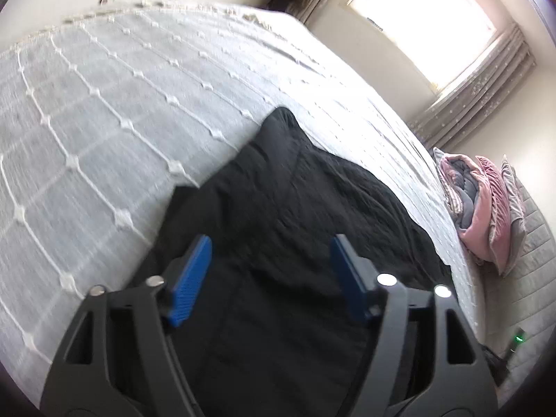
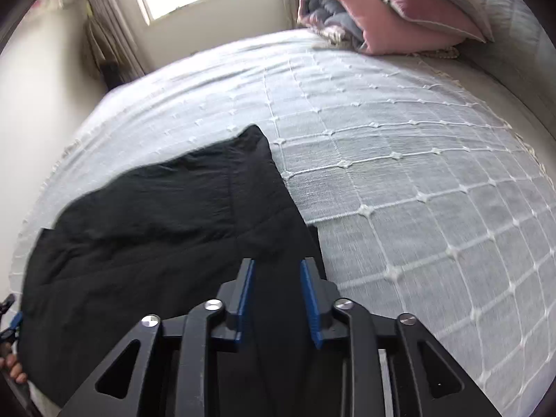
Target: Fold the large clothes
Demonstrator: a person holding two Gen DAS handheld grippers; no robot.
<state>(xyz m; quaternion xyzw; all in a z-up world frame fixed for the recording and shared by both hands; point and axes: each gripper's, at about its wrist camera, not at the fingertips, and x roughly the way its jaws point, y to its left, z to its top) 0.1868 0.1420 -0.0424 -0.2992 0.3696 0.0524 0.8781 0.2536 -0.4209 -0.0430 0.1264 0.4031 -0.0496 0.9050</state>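
Note:
A large black garment (image 1: 295,208) lies spread on a light grey bedspread (image 1: 104,104) with a white grid pattern. In the left wrist view my left gripper (image 1: 271,243) is open, its blue pads wide apart above the garment's near part, holding nothing. In the right wrist view the garment (image 2: 156,215) lies left of centre, one corner pointing toward the bed's middle. My right gripper (image 2: 276,264) is open with a narrower gap, above the garment's right edge, empty. The left gripper shows at the far left edge (image 2: 10,316).
A pink and grey pile of pillows and bedding (image 2: 375,10) sits at the head of the bed, also in the left wrist view (image 1: 483,208). A bright window (image 1: 424,24) with curtains is beyond the bed. The bedspread (image 2: 417,173) stretches right of the garment.

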